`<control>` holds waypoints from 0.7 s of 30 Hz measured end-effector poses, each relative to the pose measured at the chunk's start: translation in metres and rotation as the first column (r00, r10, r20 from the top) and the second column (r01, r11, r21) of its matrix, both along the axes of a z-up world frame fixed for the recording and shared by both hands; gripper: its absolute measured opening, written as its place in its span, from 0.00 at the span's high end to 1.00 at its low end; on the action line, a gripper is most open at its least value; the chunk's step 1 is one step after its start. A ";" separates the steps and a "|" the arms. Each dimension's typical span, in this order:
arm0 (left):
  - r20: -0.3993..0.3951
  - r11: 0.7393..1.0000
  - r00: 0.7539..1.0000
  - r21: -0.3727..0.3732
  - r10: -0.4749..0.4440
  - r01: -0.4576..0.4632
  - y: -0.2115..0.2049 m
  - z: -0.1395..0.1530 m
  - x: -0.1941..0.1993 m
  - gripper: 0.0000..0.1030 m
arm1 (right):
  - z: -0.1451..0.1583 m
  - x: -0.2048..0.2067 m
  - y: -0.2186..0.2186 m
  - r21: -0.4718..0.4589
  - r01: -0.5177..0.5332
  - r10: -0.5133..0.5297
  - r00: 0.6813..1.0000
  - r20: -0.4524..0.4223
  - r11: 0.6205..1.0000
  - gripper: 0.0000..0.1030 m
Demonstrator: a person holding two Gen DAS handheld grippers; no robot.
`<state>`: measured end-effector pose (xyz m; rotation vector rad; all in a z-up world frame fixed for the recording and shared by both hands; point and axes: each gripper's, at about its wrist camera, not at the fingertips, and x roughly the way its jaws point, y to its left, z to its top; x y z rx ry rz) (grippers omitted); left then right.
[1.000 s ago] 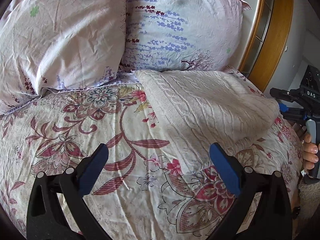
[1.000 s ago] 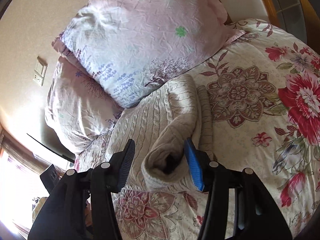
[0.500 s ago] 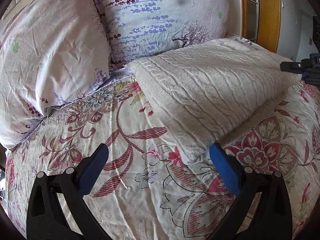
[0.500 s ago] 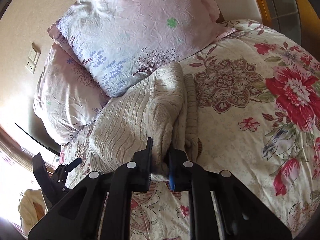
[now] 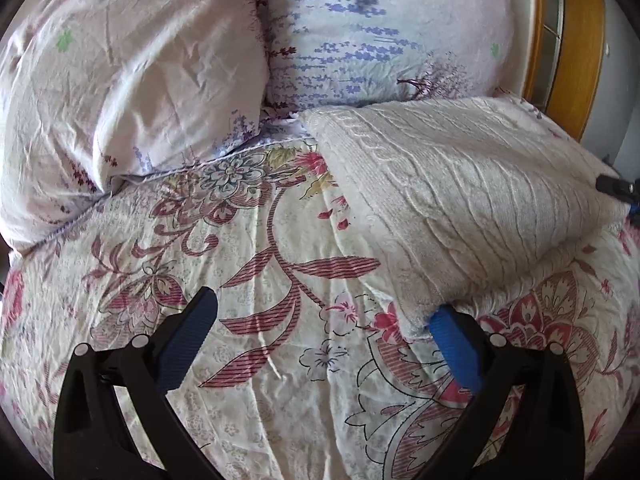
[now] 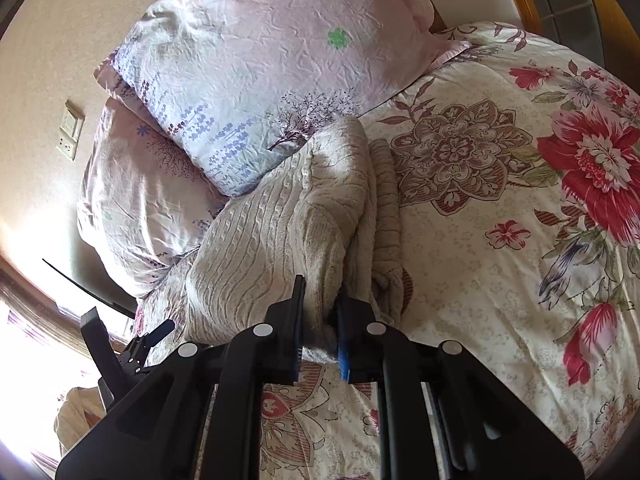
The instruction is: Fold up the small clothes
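Note:
A cream cable-knit sweater (image 5: 460,200) lies folded on the floral duvet, up against the pillows. In the left wrist view my left gripper (image 5: 324,320) is open low over the duvet. Its right finger (image 5: 452,340) sits at the sweater's near corner, while the left finger rests over bare duvet. The right wrist view shows my right gripper (image 6: 320,308) shut on the sweater (image 6: 280,220) at its thick folded end, with knit bunched between the pads. The right gripper's tip (image 5: 616,190) peeks in at the sweater's far right end. The left gripper (image 6: 140,344) shows small at the lower left.
Two pale floral pillows (image 5: 132,92) (image 5: 380,32) lean at the head of the bed behind the sweater. The floral duvet (image 6: 500,240) spreads wide to the right. A wooden frame (image 5: 576,48) stands beyond the bed. A wall switch (image 6: 70,130) is on the beige wall.
The right gripper's jaws closed on the sweater's folded end and have held still since. The left gripper moved in toward the sweater, bringing its right finger to the near corner.

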<state>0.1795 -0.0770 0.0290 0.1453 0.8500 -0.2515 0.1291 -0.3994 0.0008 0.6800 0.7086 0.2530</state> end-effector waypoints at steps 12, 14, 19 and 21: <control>-0.150 0.976 0.983 -0.170 0.110 -0.136 0.028 -0.012 -0.005 0.04 | -0.034 -0.006 0.010 -0.004 -0.020 0.020 0.998 -0.067 1.000 0.89; -0.145 0.980 0.986 -0.164 0.086 -0.110 0.030 -0.011 -0.012 0.03 | -0.025 -0.008 0.006 0.010 -0.038 0.039 0.998 -0.042 0.999 0.81; -0.061 0.976 0.991 -0.176 0.117 -0.126 0.053 0.010 -0.024 0.02 | 0.009 -0.002 -0.027 0.033 0.019 -0.020 0.999 0.039 0.999 0.23; -0.051 0.973 0.992 -0.195 0.118 -0.126 0.053 0.016 -0.015 0.02 | 0.015 0.017 -0.039 0.073 0.017 -0.019 0.999 0.029 0.997 0.23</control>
